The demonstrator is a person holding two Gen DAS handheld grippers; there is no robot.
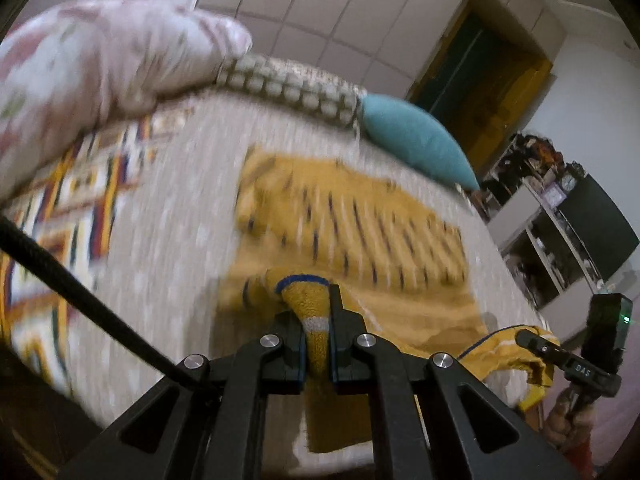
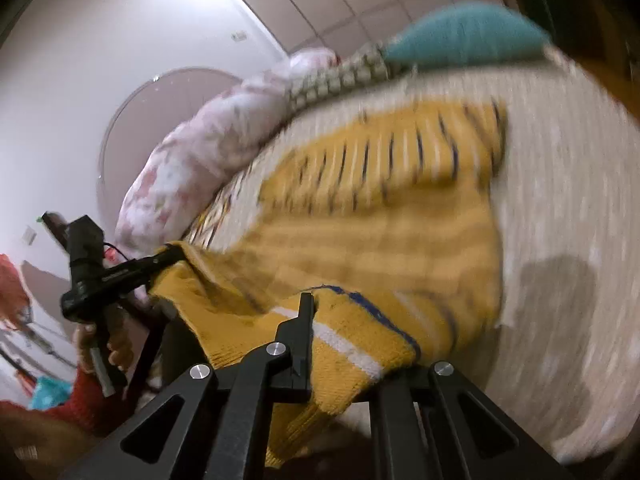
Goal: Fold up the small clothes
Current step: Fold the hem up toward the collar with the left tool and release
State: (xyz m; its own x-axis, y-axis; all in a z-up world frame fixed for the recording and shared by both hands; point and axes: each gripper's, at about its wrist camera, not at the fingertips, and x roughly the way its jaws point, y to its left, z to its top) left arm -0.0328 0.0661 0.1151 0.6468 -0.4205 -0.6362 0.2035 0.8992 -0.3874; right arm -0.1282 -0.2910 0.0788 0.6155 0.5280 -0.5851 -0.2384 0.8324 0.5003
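Observation:
A mustard-yellow knitted sweater (image 1: 360,220) with dark blue dashes and white stripes lies on the pale bedspread (image 1: 180,208), its near edge raised off the bed. My left gripper (image 1: 316,320) is shut on a bunched fold of that edge with a blue and white trim. To the right, the right gripper (image 1: 524,336) pinches the other near corner. In the right wrist view my right gripper (image 2: 344,340) is shut on the sweater (image 2: 380,200); the cloth drapes over and hides its right finger. The left gripper (image 2: 172,254) holds the far corner there.
A teal cushion (image 1: 416,140) and a checked pillow (image 1: 292,84) lie at the head of the bed. A floral duvet (image 1: 100,52) is piled at the left, over a bright patterned blanket (image 1: 80,192). Shelves (image 1: 560,232) stand beyond the bed's right side. A hand (image 2: 116,352) grips the left handle.

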